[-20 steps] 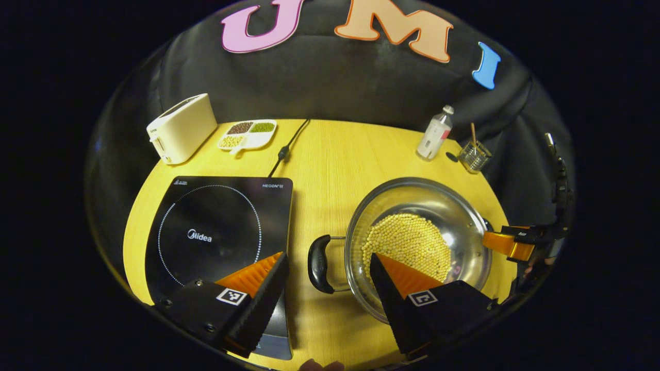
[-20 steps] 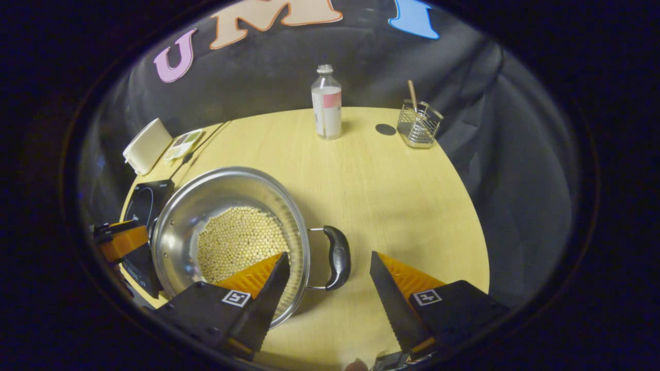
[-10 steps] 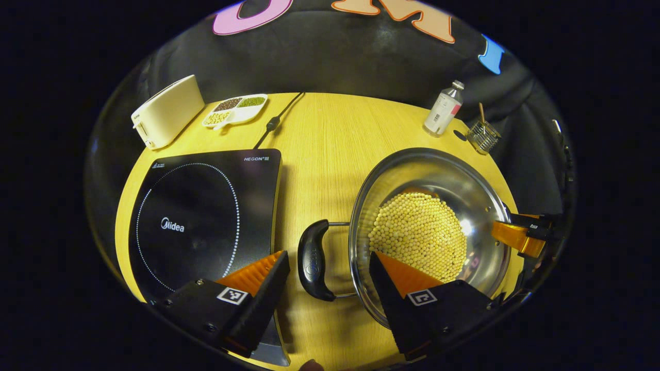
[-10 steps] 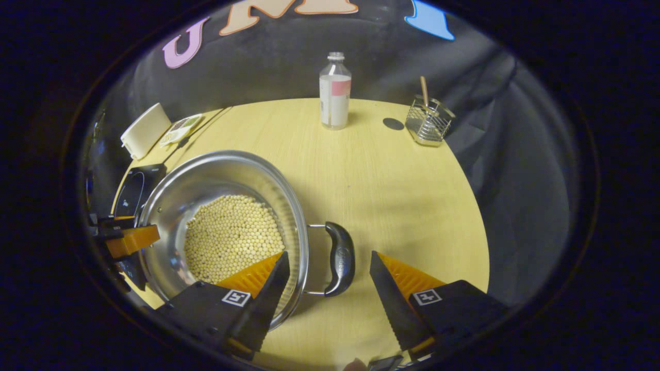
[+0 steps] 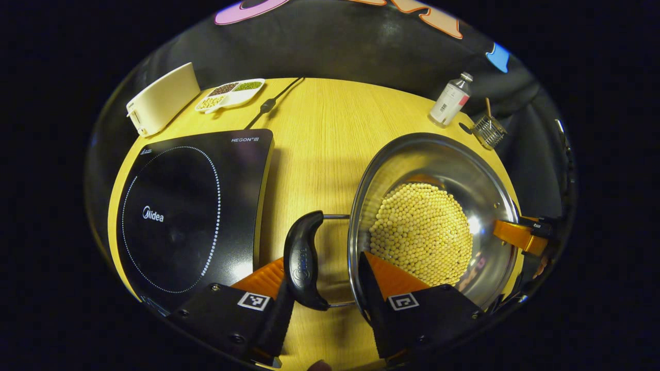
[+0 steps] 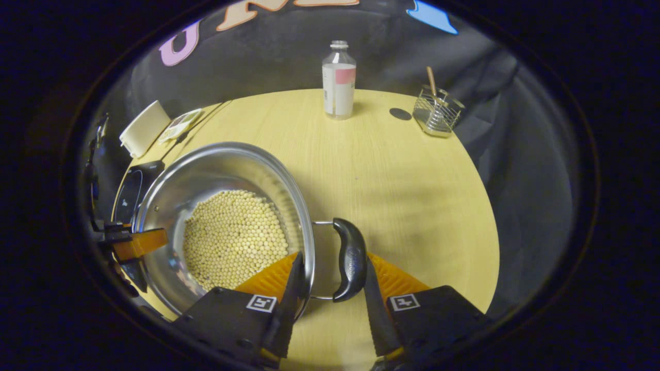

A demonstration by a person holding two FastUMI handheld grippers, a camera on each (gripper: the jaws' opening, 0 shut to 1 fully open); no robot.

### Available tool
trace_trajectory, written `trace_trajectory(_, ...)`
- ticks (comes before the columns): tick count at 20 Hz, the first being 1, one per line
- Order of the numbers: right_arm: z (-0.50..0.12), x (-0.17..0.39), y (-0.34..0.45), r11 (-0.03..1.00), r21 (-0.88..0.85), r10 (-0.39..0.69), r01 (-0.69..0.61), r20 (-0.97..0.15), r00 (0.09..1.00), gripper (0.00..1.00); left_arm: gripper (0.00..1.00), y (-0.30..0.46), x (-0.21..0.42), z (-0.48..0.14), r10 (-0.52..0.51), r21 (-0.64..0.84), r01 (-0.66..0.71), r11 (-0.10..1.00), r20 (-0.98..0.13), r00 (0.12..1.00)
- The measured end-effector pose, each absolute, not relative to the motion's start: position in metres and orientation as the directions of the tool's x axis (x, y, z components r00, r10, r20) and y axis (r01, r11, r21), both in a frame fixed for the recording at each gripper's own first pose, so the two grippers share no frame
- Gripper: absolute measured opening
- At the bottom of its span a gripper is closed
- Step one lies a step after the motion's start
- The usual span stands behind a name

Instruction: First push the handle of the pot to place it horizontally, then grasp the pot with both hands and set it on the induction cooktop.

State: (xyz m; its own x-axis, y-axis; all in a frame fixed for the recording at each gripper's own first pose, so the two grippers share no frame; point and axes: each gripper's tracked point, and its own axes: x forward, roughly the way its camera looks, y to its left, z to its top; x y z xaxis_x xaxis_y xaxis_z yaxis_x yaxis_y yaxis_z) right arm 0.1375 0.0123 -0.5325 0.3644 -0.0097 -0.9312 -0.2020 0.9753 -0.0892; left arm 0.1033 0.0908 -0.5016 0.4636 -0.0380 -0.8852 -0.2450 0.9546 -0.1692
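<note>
From the left gripper view we start at the far left, where a white toaster (image 5: 160, 98) stands at the table's (image 5: 319, 129) back edge. Just beside it is a divided dish of beans (image 5: 230, 95), and a black cable (image 5: 268, 105) runs off the back.

Next comes the induction cooktop (image 5: 191, 206), flat and bare. The steel pot (image 5: 438, 154) sits on the wood to its right, near it but not touching, with a heap of soybeans (image 5: 420, 232) inside.

The pot's left handle (image 5: 303, 263) points toward the cooktop. Here is the left gripper (image 5: 322, 260), its jaws partly apart and straddling that handle. One finger lies against the handle's outer side and the other is at the pot's rim. We cannot tell whether they are pressing.

Behind the pot stand a small bottle (image 5: 450, 99) and a wire basket (image 5: 489, 131).

Over to the right gripper view. At the left edge we catch the toaster, the dish and a corner of the cooktop. The left gripper sits low at the pot's far side, then comes the pot.

The right handle (image 6: 350, 257) lies between the fingers of the right gripper (image 6: 332, 256). Its outer finger touches the handle and its inner one covers the rim. We cannot call this a firm clamp either.

Farther back and to the right are the bottle and the basket with a stick in it.
</note>
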Motion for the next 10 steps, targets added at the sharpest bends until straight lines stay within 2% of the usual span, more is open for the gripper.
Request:
trace_trajectory(2,-0.536,0.138,0.013,0.982,-0.065,0.005,-0.175,-0.927,0.375,0.53,0.70,0.088,0.104,-0.506,-0.061,-0.202,-0.250,0.947,-0.876,0.479)
trace_trajectory(4,-0.535,0.138,0.013,0.983,-0.068,0.002,-0.170,-0.923,0.384,0.50,0.67,0.086,0.104,-0.509,-0.097,-0.245,-0.262,0.933,-0.876,0.473)
trace_trajectory(5,-0.537,0.138,0.013,0.983,-0.068,0.002,-0.171,-0.924,0.382,0.54,0.67,0.085,0.104,-0.509,-0.112,-0.263,-0.277,0.924,-0.880,0.461)
trace_trajectory(6,-0.536,0.138,0.014,0.984,-0.065,0.003,-0.166,-0.926,0.378,0.50,0.64,0.084,0.102,-0.508,-0.116,-0.270,-0.300,0.915,-0.888,0.445)
trace_trajectory(10,-0.532,0.131,0.014,0.982,-0.054,0.013,-0.180,-0.936,0.351,0.50,0.60,0.081,0.080,-0.503,-0.127,-0.298,-0.367,0.881,-0.897,0.424)
